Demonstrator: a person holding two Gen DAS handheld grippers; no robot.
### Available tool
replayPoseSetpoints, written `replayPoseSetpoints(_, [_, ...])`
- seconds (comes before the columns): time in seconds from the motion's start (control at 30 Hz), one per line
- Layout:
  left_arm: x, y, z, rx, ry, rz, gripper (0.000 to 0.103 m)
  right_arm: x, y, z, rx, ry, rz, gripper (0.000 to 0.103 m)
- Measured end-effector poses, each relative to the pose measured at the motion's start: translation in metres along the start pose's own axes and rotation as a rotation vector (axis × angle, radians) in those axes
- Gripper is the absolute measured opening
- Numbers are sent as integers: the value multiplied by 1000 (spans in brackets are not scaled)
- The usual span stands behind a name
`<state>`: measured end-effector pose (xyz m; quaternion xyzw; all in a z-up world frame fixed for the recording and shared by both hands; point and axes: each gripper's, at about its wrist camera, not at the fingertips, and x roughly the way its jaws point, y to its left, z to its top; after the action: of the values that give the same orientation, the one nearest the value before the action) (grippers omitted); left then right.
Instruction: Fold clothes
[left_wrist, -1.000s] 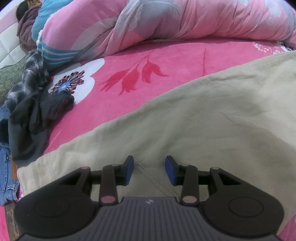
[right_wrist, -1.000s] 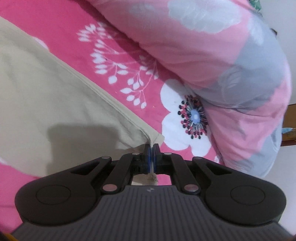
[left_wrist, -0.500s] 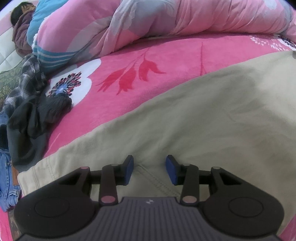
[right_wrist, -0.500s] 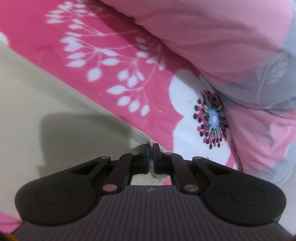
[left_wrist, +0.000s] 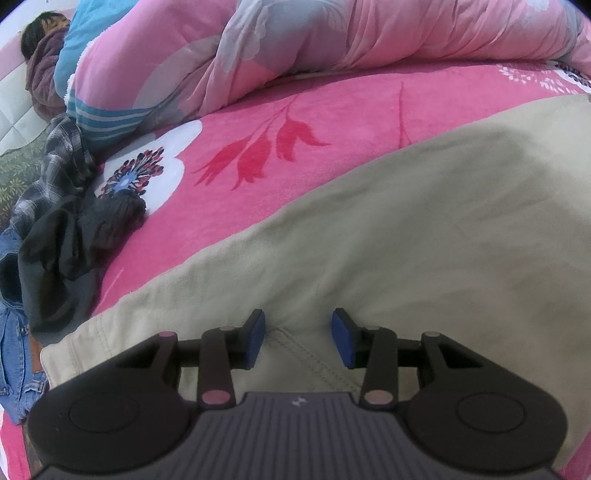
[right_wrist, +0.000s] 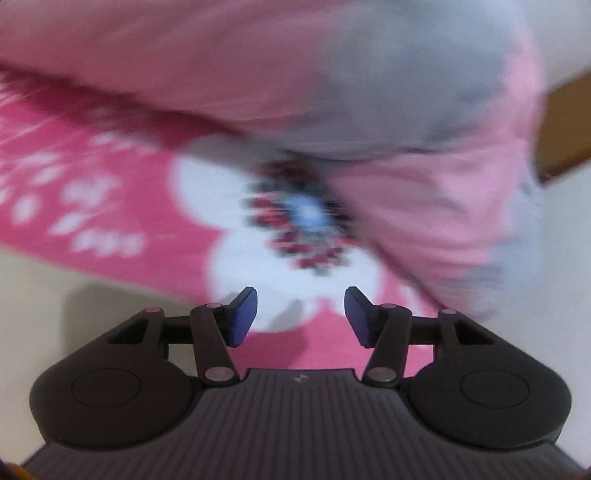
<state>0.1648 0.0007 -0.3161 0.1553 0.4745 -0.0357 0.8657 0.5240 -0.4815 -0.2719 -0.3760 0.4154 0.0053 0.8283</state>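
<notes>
The khaki trousers (left_wrist: 424, 236) are lying spread flat across the bed's pink floral sheet (left_wrist: 332, 122), waistband end near the left gripper (left_wrist: 298, 338), whose jaws are standing partly apart over a stitched seam with cloth under them but not pinched. The right gripper (right_wrist: 300, 315) is opening its jaws, nothing between them, only sheet showing in the gap; the right wrist view is smeared by motion, and the khaki edge (right_wrist: 33, 291) is sitting off to its left. Judged step: letting go of a corner after a fold or spread, then regrasping. To do it well, the right gripper should be clearing the fabric fully before swinging away so the hem is not dragged, while the left is pinning or nipping the waistband seam squarely to keep the cloth from sliding on the plush sheet. Surface is soft and yielding, so creases are likely. A bunched pink-and-grey quilt (left_wrist: 369, 40) is running along the far side; a heap of dark, plaid and denim clothes (left_wrist: 55, 229) is waiting at the left. A person (left_wrist: 44, 33) is lying bundled at the far left corner.
</notes>
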Motion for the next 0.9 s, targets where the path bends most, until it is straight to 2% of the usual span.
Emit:
replayPoseSetpoints(0.17, [0,-1,0,5,0,7,42,-18,-33,-4,151,-48,-42,51])
replayPoseSetpoints(0.27, [0,-3,1,6,1,11,42,-51,-47,-6,293,-92,31,48])
replayPoseSetpoints(0.37, [0,-3,1,4,1,17,47,-105,-46,-12,334,-182,148,48])
replayPoseSetpoints(0.47, [1,0,1,-16,4,22,51,-145,-39,-21,379,-205,283,48])
replayPoseSetpoints(0.53, [1,2,2,-36,7,19,53,-161,-33,-36,450,-158,384,49])
replayPoseSetpoints(0.6, [2,3,2,-47,8,17,54,-167,-22,-58,552,-65,474,49])
replayPoseSetpoints(0.67, [1,3,2,-50,7,16,54,-164,-13,-85,664,30,530,49])
replayPoseSetpoints(0.73, [2,3,2,-51,6,13,54,-159,3,-120,806,159,580,49])
replayPoseSetpoints(0.83, [2,4,2,-49,2,7,54,-146,24,-170,1039,304,637,49])
replayPoseSetpoints(0.9, [2,5,1,-49,-2,1,54,-140,33,-200,1224,295,683,49])
